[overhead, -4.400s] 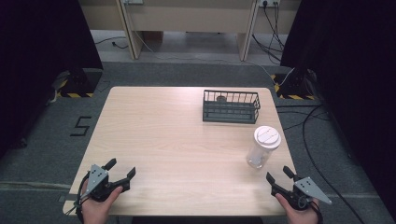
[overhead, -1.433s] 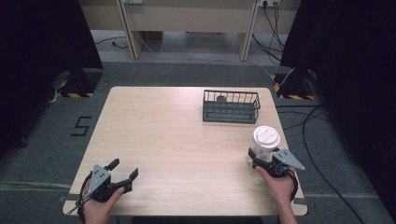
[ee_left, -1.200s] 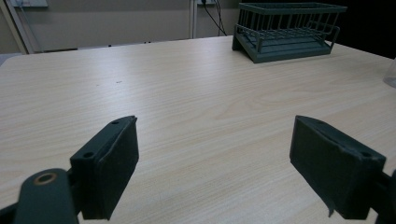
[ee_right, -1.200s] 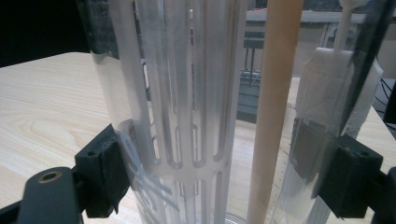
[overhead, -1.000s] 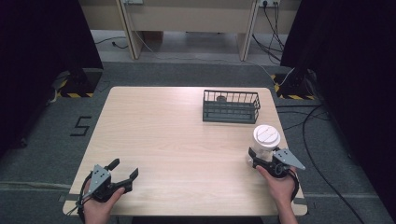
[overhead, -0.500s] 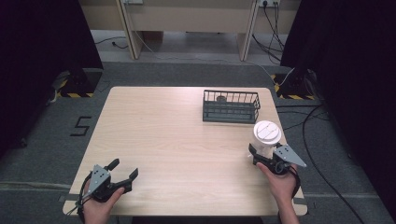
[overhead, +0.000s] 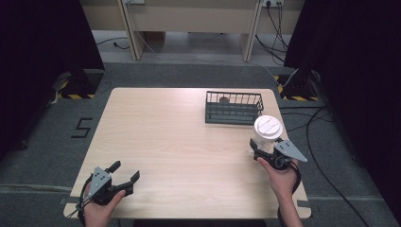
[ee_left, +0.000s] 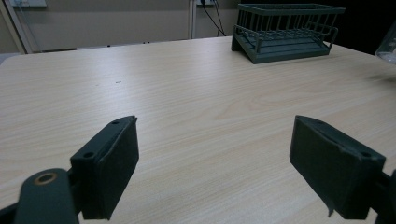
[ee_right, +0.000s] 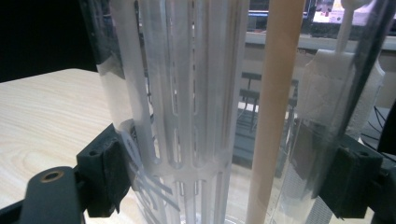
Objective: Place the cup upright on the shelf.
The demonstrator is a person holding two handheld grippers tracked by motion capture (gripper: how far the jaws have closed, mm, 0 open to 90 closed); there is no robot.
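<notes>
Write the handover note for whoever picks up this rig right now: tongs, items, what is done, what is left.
Right tongs: shut on the clear lidded cup, gripping its lower wall at the table's right edge.
Left tongs: open, idle at the near left corner.
Wire basket: far right of the table, just beyond the cup.
Done: cup grasped.
Left: probably carrying the cup to the basket, though that is a guess.

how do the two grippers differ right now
The left gripper has its jaws spread wide with only bare table between them; the right gripper has its jaws pressed against the clear cup. The left gripper sits at the table's near left corner, while the right gripper is by the right edge, nearer the wire basket. Both are black, two-jawed, and each is held in a hand.
</notes>
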